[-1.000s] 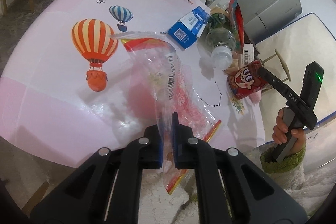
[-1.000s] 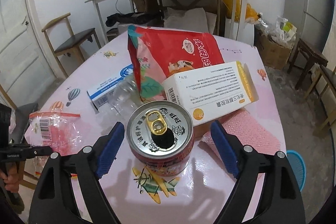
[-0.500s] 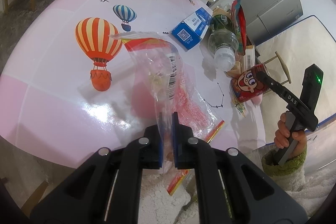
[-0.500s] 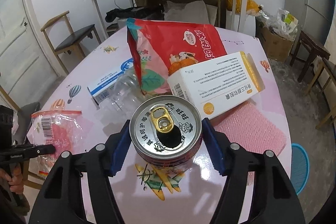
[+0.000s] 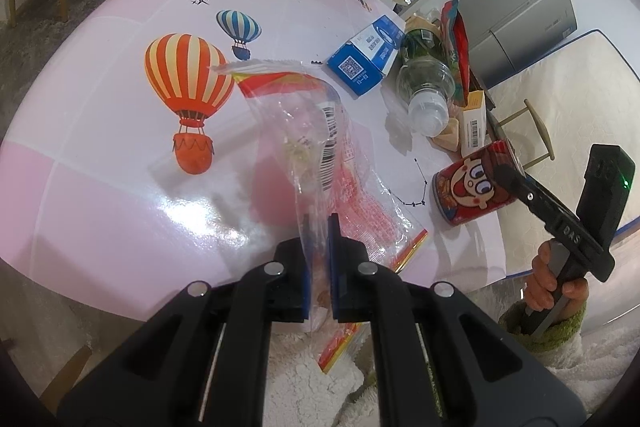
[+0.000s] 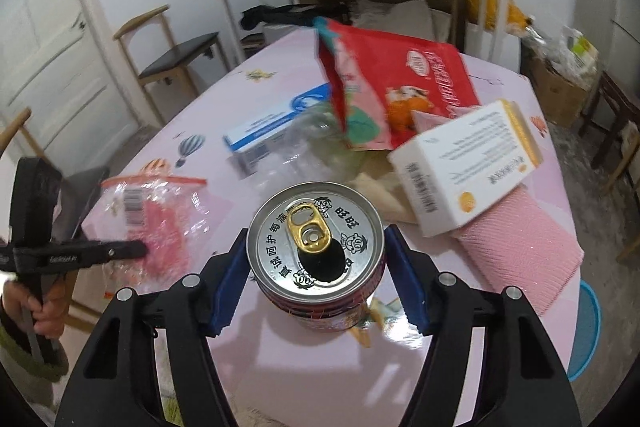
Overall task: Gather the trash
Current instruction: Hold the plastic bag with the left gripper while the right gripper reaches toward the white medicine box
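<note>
While my left tongs (image 5: 319,267) keep the clear plastic bag (image 5: 316,147) pinched over the pink table (image 5: 100,187), my right tongs (image 6: 316,281) have just closed around the red can (image 6: 316,251), gripping it, ready for bagging, I'd judge.

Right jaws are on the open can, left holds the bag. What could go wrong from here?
1. The can is open on top; any liquid left could spill if it tilts when lifted.
2. The right gripper grips near the rim, so the can may slip.
3. The plastic bag, pinched by the left gripper, looks narrow-mouthed; the can may snag.
</note>
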Motion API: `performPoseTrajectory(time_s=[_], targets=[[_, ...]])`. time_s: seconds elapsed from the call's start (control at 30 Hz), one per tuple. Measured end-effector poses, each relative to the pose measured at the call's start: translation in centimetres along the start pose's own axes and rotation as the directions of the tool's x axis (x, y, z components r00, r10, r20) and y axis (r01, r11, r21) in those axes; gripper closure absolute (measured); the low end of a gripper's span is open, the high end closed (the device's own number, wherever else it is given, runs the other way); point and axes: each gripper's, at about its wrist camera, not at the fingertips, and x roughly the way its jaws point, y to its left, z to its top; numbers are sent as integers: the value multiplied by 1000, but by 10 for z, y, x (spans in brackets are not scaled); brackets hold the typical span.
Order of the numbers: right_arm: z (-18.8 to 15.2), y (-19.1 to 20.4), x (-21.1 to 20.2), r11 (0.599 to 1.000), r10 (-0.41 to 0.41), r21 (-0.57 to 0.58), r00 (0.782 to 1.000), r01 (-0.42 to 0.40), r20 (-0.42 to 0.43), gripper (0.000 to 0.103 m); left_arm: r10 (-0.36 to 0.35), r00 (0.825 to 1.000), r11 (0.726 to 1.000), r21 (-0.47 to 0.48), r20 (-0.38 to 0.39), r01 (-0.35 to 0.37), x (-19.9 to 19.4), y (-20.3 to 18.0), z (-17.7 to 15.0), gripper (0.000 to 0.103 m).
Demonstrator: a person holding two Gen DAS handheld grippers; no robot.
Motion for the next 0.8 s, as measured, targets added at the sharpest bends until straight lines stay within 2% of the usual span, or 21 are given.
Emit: performPoseTrajectory(time_s=[0.07, 0.23, 0.33, 0.43, 0.5, 0.57, 0.67, 0.77, 0.8], targets=[[2, -2, -7, 1000, 29, 1, 1000, -29, 11, 34, 0, 1000, 1000, -1, 1, 0, 0, 0, 0, 97], [13, -24, -38, 988, 133, 69, 986, -140, 99, 25, -2, 1000, 1000, -1, 0, 2, 0, 0, 0, 97], [25, -49, -48, 980, 107, 154, 986, -127, 129, 23, -3, 1000, 1000, 0, 0, 3, 0, 0, 1, 97], [41, -85, -42, 954, 34, 294, 995, -61, 96, 22, -7, 1000, 1000, -3, 1, 7, 0, 1, 1, 97], [51, -107, -32, 921, 11, 388, 999, -28, 46, 19, -13, 1000, 1000, -9, 4, 13, 0, 2, 0, 97], [56, -134, -16, 864, 6, 503, 1000, 9, -29, 19, -19, 1000, 1000, -17, 6, 19, 0, 4, 0, 97], [62, -172, 15, 742, 57, 669, 989, 48, -134, 19, -30, 1000, 999, -23, 9, 30, 0, 5, -1, 97], [63, -189, 37, 670, 77, 733, 971, 117, -225, 19, -39, 999, 999, -28, 12, 39, 0, 5, -1, 97], [62, -194, 44, 632, 102, 765, 965, 126, -243, 19, -42, 999, 999, -28, 13, 42, 0, 6, -1, 97]])
